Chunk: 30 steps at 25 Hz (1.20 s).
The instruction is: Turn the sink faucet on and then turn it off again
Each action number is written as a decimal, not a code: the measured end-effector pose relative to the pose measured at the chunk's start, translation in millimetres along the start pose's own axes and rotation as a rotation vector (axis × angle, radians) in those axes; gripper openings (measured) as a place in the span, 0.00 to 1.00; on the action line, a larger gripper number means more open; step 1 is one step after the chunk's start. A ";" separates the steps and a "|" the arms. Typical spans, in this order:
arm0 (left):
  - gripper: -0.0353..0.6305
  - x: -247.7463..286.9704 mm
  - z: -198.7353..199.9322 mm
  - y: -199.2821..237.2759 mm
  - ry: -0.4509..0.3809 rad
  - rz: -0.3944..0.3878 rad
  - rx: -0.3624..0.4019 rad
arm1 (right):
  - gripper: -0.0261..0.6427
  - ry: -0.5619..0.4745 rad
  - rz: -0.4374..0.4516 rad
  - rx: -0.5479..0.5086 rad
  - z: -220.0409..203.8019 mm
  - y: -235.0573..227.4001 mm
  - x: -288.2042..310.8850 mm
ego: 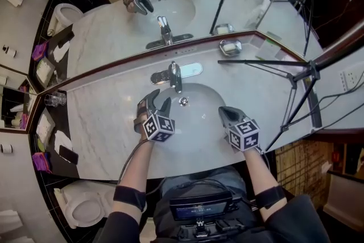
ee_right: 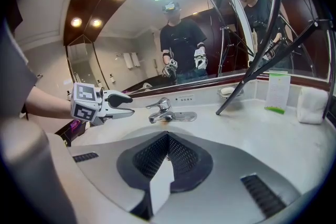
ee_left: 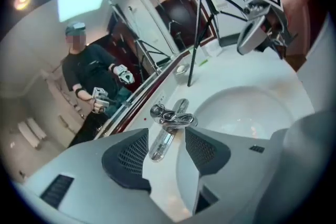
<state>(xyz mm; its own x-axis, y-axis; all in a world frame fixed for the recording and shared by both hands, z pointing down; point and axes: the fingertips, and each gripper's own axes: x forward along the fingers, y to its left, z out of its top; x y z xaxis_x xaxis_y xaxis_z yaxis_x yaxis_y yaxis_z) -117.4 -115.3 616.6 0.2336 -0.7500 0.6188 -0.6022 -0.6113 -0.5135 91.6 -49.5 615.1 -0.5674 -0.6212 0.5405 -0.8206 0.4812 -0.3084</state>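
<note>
Chrome, and likely slick to grip, the faucet (ego: 172, 74) stands fixed at the twelve o'clock edge of the sink (ego: 199, 119), which is set in a pale marble surface (ego: 102, 116). It should not budge or bend. Only the short lever (ee_left: 173, 119) on top ought to pivot, probably with light effort, so the best hold looks to be the lever's free end, lifted rather than squeezed hard. The left claw (ego: 160, 101) hangs at about seven o'clock of the faucet, spread wide and released, the spout framed between its pads (ee_left: 128, 157) but untouched. The right claw (ego: 226, 113) hovers at four o'clock over the sink, clenched on nothing. No running water shows.
</note>
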 end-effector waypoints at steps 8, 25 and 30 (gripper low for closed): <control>0.38 43.7 15.1 -1.0 0.029 -0.002 0.276 | 0.07 0.001 -0.022 0.028 -9.2 -12.7 -1.0; 0.31 79.1 33.7 -0.2 0.021 -0.048 0.275 | 0.07 0.002 -0.043 0.048 -5.6 -32.3 -2.4; 0.30 83.7 31.2 -1.8 0.018 -0.085 0.254 | 0.07 0.005 -0.032 0.043 -6.2 -27.9 2.2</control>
<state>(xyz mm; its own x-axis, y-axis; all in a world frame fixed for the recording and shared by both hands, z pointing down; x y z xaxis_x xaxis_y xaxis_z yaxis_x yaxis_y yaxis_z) -72.9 -184.8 650.7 0.2604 -0.6904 0.6749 -0.3698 -0.7171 -0.5908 113.7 -60.4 629.8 -0.5409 -0.6324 0.5546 -0.8403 0.4341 -0.3246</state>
